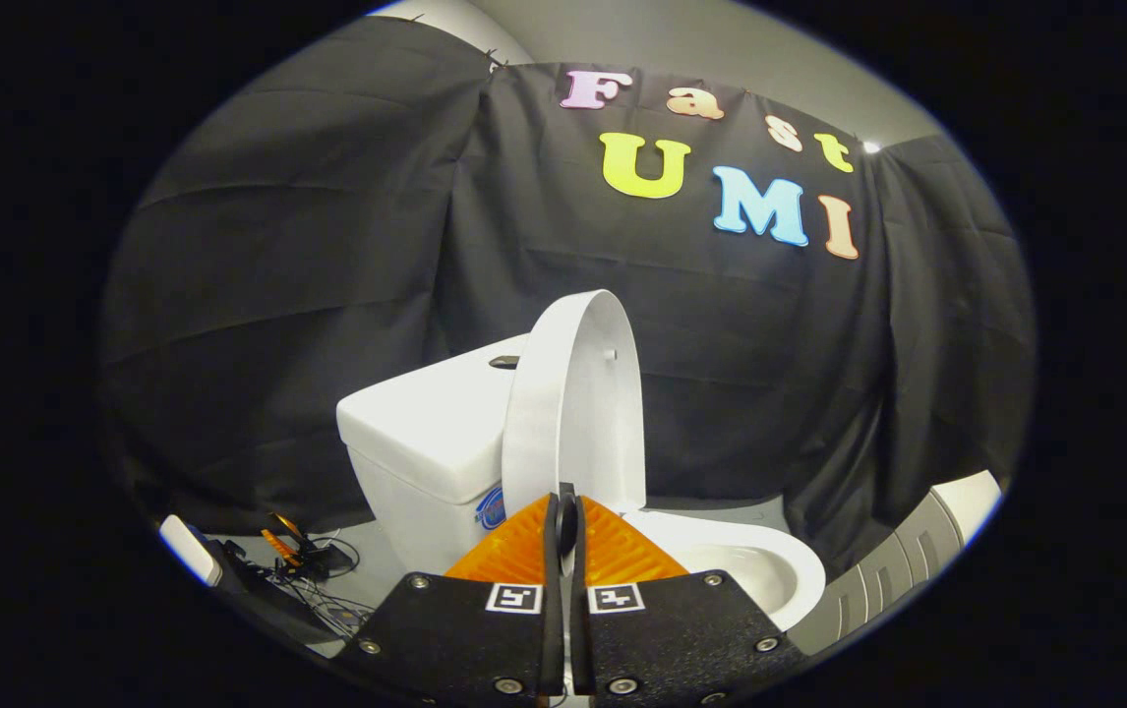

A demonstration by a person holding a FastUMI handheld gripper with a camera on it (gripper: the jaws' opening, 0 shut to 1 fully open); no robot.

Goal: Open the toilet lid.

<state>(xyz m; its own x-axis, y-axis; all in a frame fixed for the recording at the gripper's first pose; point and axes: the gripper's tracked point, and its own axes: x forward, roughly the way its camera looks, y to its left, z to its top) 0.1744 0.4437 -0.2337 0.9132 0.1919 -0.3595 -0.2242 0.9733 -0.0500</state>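
The white toilet lid (573, 403) stands raised almost upright, its inner face turned toward the open bowl and its back toward the tank (426, 423). The seat and bowl rim (770, 560) lie exposed to the right of the lid. My gripper (563, 516) is low in front of the lid's base, its orange fingers (514, 556) pressed together with no gap and nothing seen between them. Whether the tips touch the lid is unclear.
A dark flush button (503, 362) sits on the tank top. On the floor left of the toilet lie tangled cables with an orange-and-black tool (293, 551) and a white device (190, 551). A grey ribbed object (908, 560) stands right of the bowl.
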